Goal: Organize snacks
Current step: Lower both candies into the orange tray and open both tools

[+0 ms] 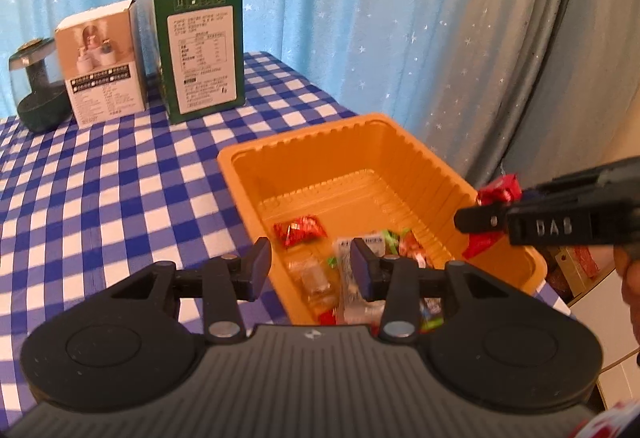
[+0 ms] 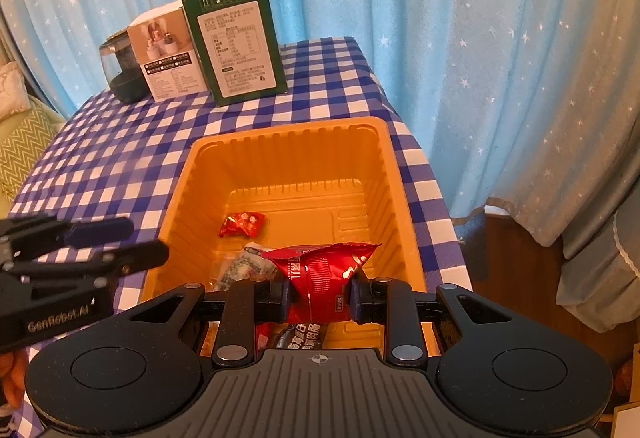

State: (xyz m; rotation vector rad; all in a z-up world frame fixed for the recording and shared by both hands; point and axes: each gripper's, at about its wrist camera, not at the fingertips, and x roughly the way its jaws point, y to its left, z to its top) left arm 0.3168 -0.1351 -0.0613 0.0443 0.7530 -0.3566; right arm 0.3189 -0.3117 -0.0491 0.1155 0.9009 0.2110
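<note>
An orange plastic tray [image 1: 436,162] [image 2: 400,198] sits on the blue-checked table. It holds several wrapped snacks, among them a small red packet [image 1: 300,229] [image 2: 242,223] and clear wrappers [image 1: 316,278]. My left gripper [image 1: 311,268] is open and empty, hovering over the tray's near-left edge; it shows at the left of the right wrist view [image 2: 120,242]. My right gripper [image 2: 320,296] is shut on a red snack bag [image 2: 324,278] and holds it above the tray's near end. In the left wrist view the right gripper [image 1: 488,214] comes in over the tray's right rim with the red bag [image 1: 498,192].
At the table's far end stand a green box [image 1: 202,50] [image 2: 238,50], a white box [image 1: 102,66] [image 2: 164,58] and a dark glass jar [image 1: 38,90] [image 2: 120,72]. Blue star curtains hang behind. The table edge drops off right of the tray [image 2: 444,206].
</note>
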